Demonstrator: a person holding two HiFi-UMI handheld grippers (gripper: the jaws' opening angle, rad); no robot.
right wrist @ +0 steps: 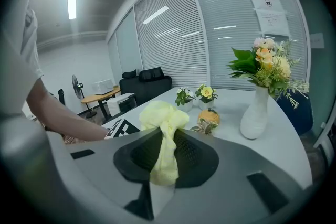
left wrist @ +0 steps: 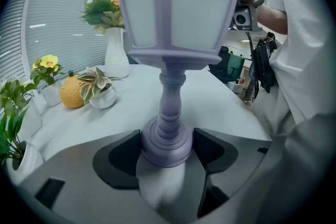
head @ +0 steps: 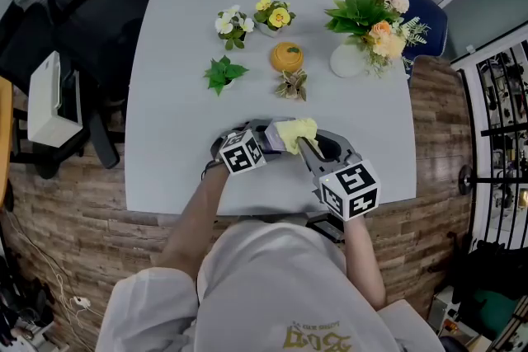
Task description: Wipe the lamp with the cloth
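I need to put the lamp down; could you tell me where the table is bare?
Bare: the table's left strip, from its edge to the green plant, and the near right corner, short of the white vase. Crowded: the far middle around the orange gourd.

Smooth matt plastic lamp (left wrist: 170,105); soft fabric cloth (right wrist: 164,128); smooth matt table (head: 177,99).

White vase (head: 347,60) with flowers, orange gourd (head: 286,57), yellow-flowered pot (head: 273,15) on grey table (head: 173,111); black chair (head: 99,4) at left.
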